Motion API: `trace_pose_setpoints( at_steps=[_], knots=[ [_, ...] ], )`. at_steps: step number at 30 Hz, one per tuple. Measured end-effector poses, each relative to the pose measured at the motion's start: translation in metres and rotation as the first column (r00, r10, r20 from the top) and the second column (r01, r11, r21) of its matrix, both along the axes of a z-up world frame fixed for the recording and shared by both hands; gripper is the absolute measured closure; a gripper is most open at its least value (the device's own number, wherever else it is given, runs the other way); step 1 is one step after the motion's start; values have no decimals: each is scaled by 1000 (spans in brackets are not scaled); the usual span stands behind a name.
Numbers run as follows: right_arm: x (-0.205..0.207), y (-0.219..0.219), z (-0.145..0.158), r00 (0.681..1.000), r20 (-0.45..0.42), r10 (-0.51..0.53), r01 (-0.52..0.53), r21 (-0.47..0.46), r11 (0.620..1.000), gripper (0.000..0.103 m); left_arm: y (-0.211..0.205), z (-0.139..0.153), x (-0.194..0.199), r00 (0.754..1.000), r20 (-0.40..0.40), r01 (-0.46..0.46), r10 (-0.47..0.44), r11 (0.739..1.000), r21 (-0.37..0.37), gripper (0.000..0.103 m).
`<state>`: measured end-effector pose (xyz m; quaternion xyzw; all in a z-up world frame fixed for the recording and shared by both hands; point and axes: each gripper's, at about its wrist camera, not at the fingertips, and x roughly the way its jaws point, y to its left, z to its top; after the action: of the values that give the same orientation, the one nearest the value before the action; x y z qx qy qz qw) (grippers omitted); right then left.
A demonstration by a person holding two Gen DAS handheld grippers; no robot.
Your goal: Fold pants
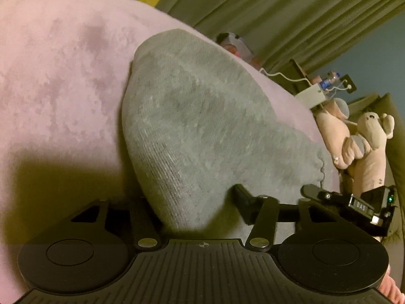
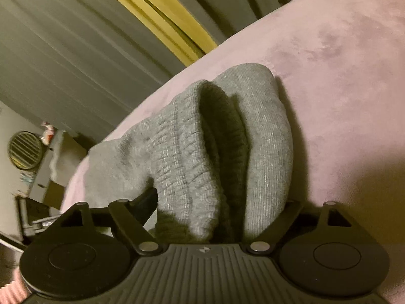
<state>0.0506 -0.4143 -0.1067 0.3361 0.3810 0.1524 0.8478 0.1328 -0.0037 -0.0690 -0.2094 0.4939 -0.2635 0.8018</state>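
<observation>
The grey knit pants (image 1: 197, 126) lie on a pink bed cover (image 1: 55, 76). In the left wrist view a folded edge of them runs down between my left gripper's (image 1: 192, 202) fingers, which stand wide apart around the cloth; the left fingertip is hidden under it. My right gripper shows in that view at the right edge (image 1: 354, 202). In the right wrist view the ribbed waistband of the pants (image 2: 202, 152) is bunched between my right gripper's (image 2: 217, 207) fingers, which are spread around the thick bundle and grip it.
Pink and beige plush toys (image 1: 364, 139) lie at the bed's far edge, with a white box and cables (image 1: 311, 93) behind. Green curtains (image 2: 76, 50) hang beyond the bed. A round vent and shelves (image 2: 25, 149) show at the left.
</observation>
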Motion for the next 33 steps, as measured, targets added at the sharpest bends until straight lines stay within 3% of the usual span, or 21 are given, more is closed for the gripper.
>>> trace_pose_setpoints(
  at_steps=[2, 5, 11, 14, 16, 17, 18, 19, 20, 22, 25, 27, 29, 30, 33],
  knots=[
    [-4, 10, 7, 1000, 5, -31, 31, -91, 995, 32, -5, 4, -4, 999, 48, 13, -13, 1000, 11, 72],
    [-11, 22, 25, 998, 48, -52, 59, -168, 984, 45, -4, 15, -8, 994, 109, 19, -18, 1000, -9, 76],
    [-12, 32, 60, 986, 135, -100, 117, -123, 986, 50, 13, 39, -7, 974, 216, -43, 65, 993, -106, 81],
    [-1, 30, 73, 982, 151, -115, 133, -115, 984, 50, 22, 44, -5, 963, 237, -106, 128, 989, -106, 79],
    [13, 33, 76, 979, 167, -113, 138, -142, 980, 44, 26, 41, -4, 943, 271, -182, 193, 981, -67, 66],
    [21, 36, 76, 979, 171, -112, 143, -184, 972, 38, 28, 40, -3, 933, 276, -244, 233, 970, 7, 52],
    [28, 40, 76, 979, 152, -133, 166, -230, 959, 24, 27, 40, -2, 920, 293, -294, 261, 953, 75, 34],
    [32, 43, 74, 975, 112, -191, 214, -265, 940, 15, 28, 41, -4, 902, 332, -334, 276, 933, 132, 24],
    [35, 47, 72, 968, 78, -239, 252, -288, 924, 14, 28, 43, -7, 889, 370, -351, 270, 921, 171, 13],
    [32, 54, 69, 955, 44, -294, 291, -343, 893, 14, 26, 45, -9, 900, 365, -315, 239, 934, 166, 13],
    [5, 68, 68, 960, 141, -243, 280, -426, 860, 4, 16, 44, -10, 942, 296, -201, 159, 972, 117, 11],
    [-13, 74, 61, 963, 172, -210, 268, -482, 834, 4, 6, 37, -12, 961, 267, -115, 74, 983, 142, 8],
    [-19, 76, 46, 968, 120, -221, 250, -565, 786, 4, -9, 24, -13, 969, 246, -57, -5, 968, 243, 8],
    [-24, 74, 38, 967, 114, -226, 250, -564, 787, 4, -17, 16, -13, 970, 240, -31, -46, 951, 309, 5],
    [-23, 66, 41, 956, 75, -283, 282, -500, 819, 4, -16, 11, -18, 957, 285, -41, -54, 947, 320, 4]
  ],
)
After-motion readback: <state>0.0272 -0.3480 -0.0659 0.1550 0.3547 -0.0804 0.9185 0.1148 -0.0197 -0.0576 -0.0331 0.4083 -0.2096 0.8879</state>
